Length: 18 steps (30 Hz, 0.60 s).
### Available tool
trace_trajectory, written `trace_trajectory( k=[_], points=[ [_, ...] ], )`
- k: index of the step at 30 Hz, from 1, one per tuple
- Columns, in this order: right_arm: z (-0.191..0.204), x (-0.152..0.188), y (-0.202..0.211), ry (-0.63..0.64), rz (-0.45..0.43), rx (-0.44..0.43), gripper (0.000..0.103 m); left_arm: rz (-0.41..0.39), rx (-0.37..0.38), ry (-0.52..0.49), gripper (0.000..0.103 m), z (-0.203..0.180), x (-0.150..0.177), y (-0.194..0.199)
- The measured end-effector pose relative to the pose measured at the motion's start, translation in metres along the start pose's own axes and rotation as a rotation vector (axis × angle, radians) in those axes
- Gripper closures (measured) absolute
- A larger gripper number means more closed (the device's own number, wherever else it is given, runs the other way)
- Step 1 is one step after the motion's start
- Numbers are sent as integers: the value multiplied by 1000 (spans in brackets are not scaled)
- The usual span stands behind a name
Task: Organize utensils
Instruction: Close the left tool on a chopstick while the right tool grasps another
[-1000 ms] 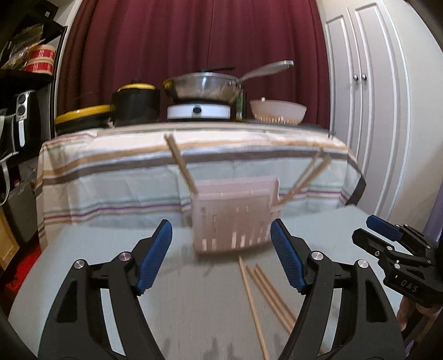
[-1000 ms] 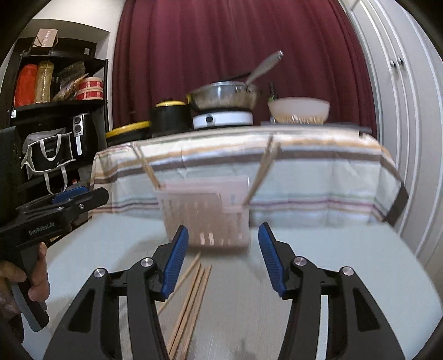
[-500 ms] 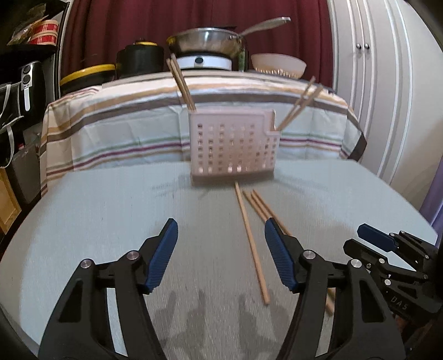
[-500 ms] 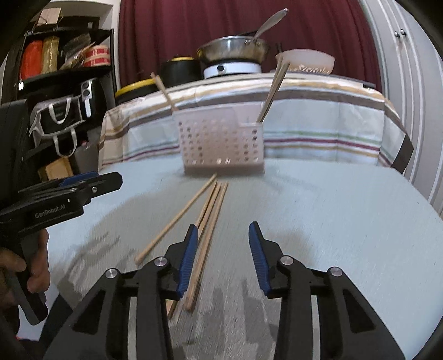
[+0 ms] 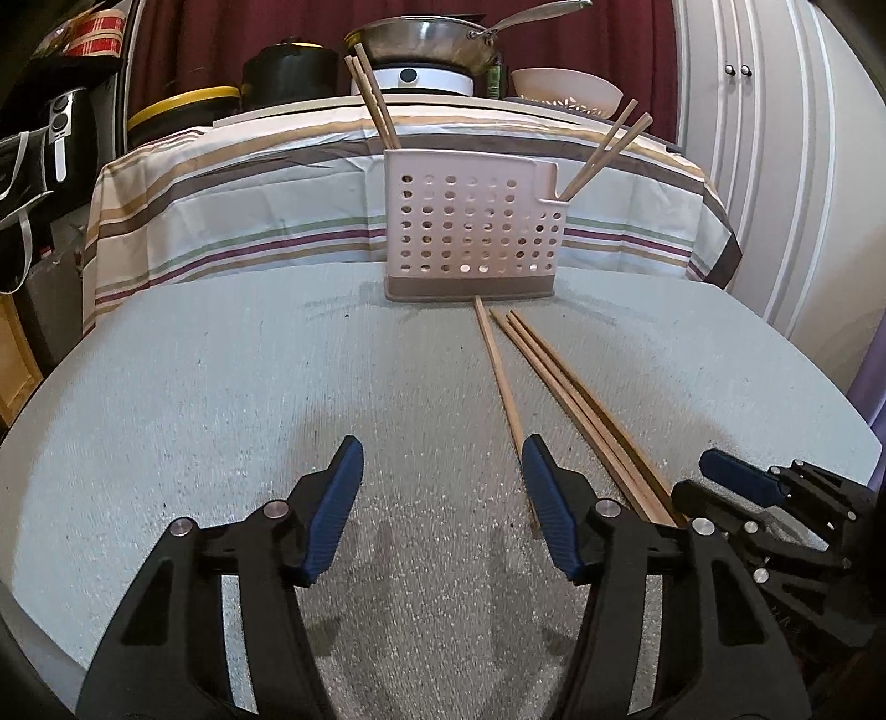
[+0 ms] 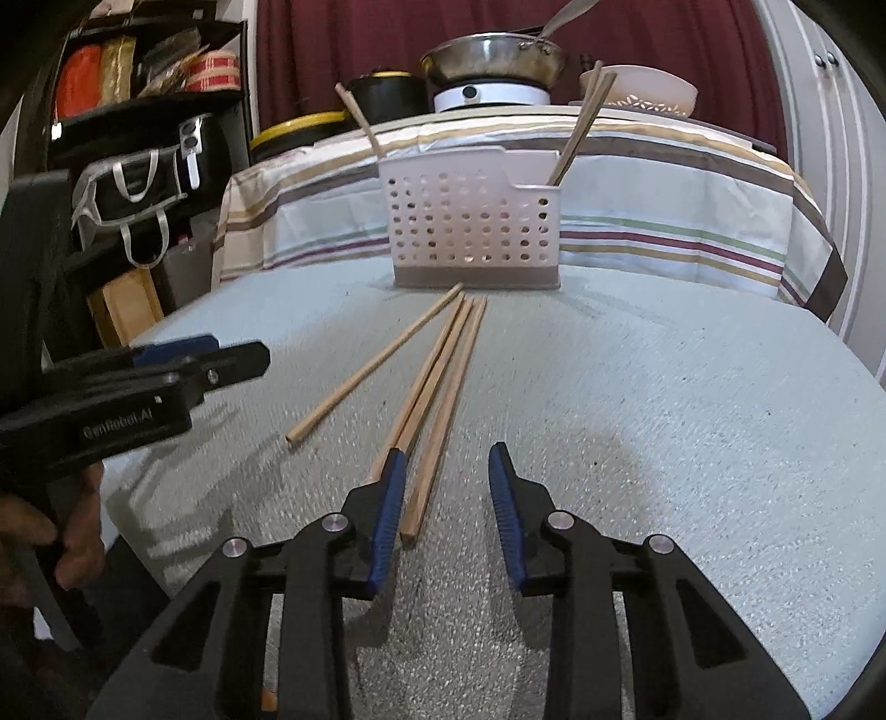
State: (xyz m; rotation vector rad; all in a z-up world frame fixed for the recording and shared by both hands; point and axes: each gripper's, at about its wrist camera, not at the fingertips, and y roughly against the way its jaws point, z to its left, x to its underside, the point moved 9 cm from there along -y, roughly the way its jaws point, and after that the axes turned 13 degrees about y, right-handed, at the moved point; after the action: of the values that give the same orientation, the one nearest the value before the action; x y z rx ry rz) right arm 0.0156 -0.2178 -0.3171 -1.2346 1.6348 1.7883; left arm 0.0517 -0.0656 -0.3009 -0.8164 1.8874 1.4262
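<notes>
Right jaws: spread apart and empty — the right gripper (image 6: 443,498) sits low over the table with the near end of the rightmost chopstick (image 6: 437,443) lying between its blue pads (image 6: 387,498), not yet pinched.
Why there: by my read, it is lined up along the stick's length so a close would catch the end cleanly.
Left jaws: wide and holding nothing; the left gripper (image 5: 443,509) hovers over bare tabletop, off to the side of the sticks.
Stray stick: one chopstick (image 5: 501,387) lies apart from the others, its near end just beside the left gripper's right pad (image 5: 548,515).
Bundle: three loose chopsticks (image 5: 581,410) lie side by side, touching or nearly so, all pointing at the caddy.
Caddy: the perforated utensil caddy (image 5: 476,232) stands upright at the far edge of the grey table (image 5: 194,387), a pair of chopsticks (image 5: 371,88) leaning out of its left end and another pair (image 5: 603,149) out of the lower right compartment — so the job looks partly done.
Next call: close on one stick only; the neighbours lie so tight that two could come up together.
Backdrop: a striped tablecloth (image 5: 249,210) with a wok (image 5: 426,39) behind.
</notes>
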Motion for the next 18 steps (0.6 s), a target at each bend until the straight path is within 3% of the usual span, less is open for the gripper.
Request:
trace_trajectory(
  k=[4,8,16,18],
  points=[
    [0,5,-3,0,15,2,80,8,6,0,49,-3,4,-1],
    [1,6,-3,13,22,9,95,18,20,-9,49,-10,9,-3],
    [-16,8,0,-17,20,52,96,43,42,-27,51,-24,22,-10],
    [-20,9,0,-27,20,54,96,49,42,-32,59,-26,24,-14]
  ],
)
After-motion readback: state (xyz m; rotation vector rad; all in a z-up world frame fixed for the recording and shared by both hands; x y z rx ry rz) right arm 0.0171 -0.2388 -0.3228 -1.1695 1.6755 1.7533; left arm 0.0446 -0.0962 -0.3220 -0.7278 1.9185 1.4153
